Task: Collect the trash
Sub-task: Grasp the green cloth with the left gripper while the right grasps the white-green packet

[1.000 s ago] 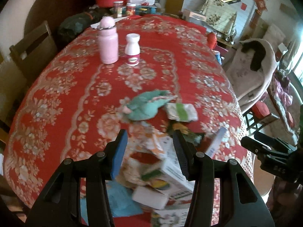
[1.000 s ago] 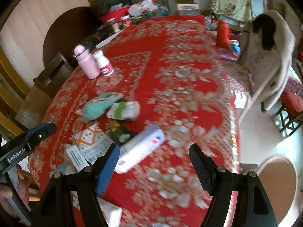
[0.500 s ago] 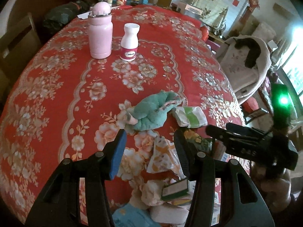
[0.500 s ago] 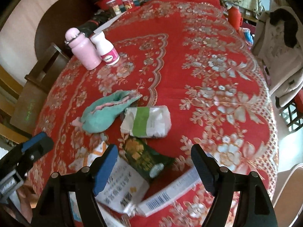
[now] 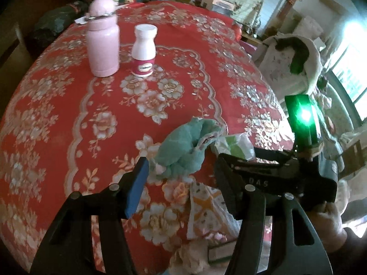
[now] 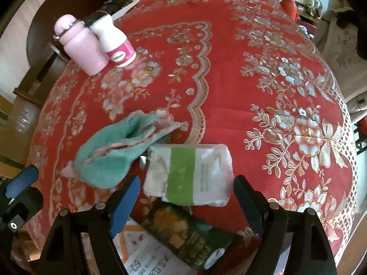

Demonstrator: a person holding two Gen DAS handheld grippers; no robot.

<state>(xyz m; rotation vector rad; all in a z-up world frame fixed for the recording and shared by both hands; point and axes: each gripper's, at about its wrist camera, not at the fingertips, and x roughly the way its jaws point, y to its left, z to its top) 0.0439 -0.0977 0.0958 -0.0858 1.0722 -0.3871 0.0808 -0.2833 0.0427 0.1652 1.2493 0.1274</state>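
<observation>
Between the wide-open, empty jaws of the right gripper (image 6: 185, 197) on the desk (image 6: 229, 80), the tissue pack (image 6: 188, 174), at 4 o'clock of the green cloth (image 6: 114, 158), looks light, soft and slippery, best pinched across its short sides.

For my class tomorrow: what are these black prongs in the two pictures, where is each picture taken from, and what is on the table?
No robot here: a person carries a hand-held gripper in each hand, each with a camera looking along its two prongs. One picture is from the left hand-held gripper, the other from the right hand-held gripper. Both stand open and hold nothing; their jaws have just been opening. On the red flowered tablecloth lie a green cloth, a white-and-green packet, a dark snack wrapper and papers; further back stand a pink bottle and a white bottle.
</observation>
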